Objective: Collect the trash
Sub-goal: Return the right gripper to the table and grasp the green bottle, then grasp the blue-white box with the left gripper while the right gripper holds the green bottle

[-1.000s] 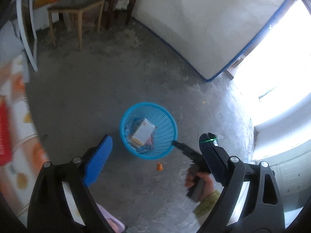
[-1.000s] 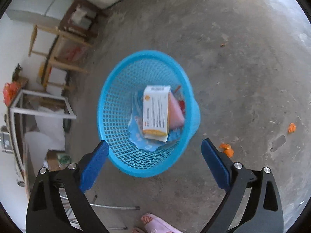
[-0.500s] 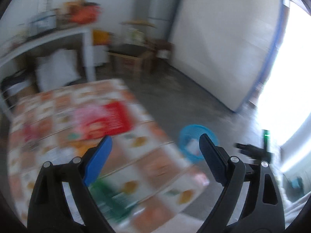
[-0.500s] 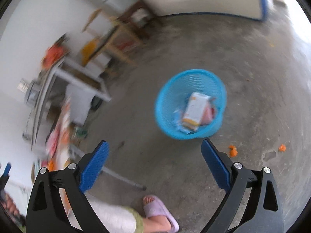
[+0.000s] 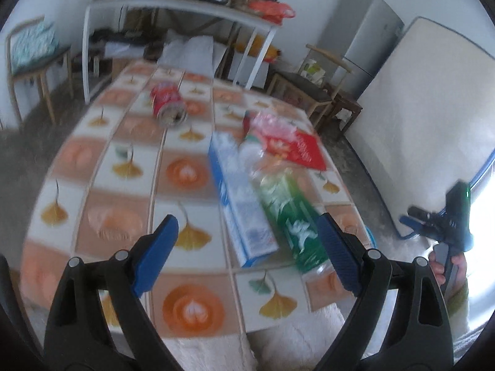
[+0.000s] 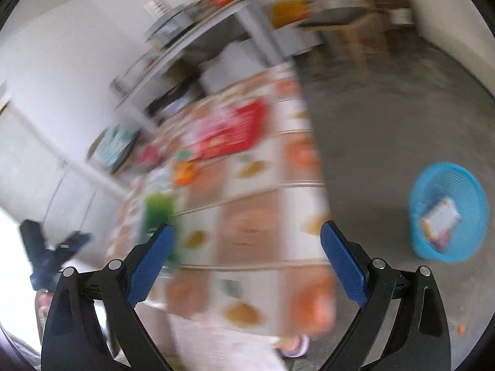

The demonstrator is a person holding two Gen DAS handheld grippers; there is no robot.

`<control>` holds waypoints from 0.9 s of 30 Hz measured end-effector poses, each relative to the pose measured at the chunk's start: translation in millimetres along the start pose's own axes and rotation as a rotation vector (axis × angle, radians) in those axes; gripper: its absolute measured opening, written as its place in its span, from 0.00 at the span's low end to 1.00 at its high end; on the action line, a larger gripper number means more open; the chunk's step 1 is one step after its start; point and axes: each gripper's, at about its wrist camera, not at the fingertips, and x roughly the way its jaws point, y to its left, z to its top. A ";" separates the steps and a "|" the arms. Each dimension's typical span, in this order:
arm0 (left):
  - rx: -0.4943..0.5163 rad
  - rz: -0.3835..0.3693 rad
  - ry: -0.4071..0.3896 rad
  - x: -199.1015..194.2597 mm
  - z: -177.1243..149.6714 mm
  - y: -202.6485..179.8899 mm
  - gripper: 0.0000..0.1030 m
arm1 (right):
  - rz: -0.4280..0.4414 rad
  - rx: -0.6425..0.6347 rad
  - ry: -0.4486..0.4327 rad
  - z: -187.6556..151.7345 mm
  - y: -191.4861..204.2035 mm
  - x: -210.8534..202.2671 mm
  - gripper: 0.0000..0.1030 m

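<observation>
Trash boxes (image 5: 247, 198) near table edge (image 5: 343, 185), blue basket (image 6: 448, 213) on bare floor, both tongs spread, empty.

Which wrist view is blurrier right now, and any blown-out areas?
Right wrist view: heavy motion smear over the table; the blue basket stays readable. Left wrist view: milder blur, red can recognisable, window glare blown out at right edge.

Left wrist view above table (image 5: 130, 167), facing far wall; right wrist view beside it, blurred; both share table
</observation>
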 end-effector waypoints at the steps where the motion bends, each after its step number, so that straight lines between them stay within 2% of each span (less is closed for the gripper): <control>1: -0.011 -0.007 0.009 5.5 -4.7 -1.7 0.85 | 0.029 -0.013 0.030 2.9 14.6 13.4 0.90; 4: -0.044 -0.038 0.034 11.0 -17.2 6.9 0.85 | 0.085 -0.061 0.111 9.2 56.0 55.8 0.90; 8: -0.077 -0.091 0.050 13.6 -24.7 16.3 0.85 | 0.053 -0.120 0.209 14.2 92.0 113.1 0.89; 13: -0.113 -0.152 0.059 13.7 -30.9 26.1 0.85 | -0.003 -0.165 0.322 12.8 111.7 156.3 0.75; 15: -0.131 -0.165 0.059 15.3 -31.1 29.7 0.85 | -0.003 -0.156 0.346 10.4 112.7 161.4 0.66; 17: -0.144 -0.177 0.061 17.6 -30.7 32.3 0.85 | 0.039 -0.139 0.369 7.1 112.0 165.5 0.56; 23: -0.170 -0.224 0.080 38.0 -20.5 33.4 0.85 | 0.011 -0.188 0.370 0.1 116.3 157.2 0.56; 27: -0.177 -0.224 0.107 61.8 -8.9 26.7 0.82 | 0.019 -0.174 0.373 -10.9 111.8 145.0 0.56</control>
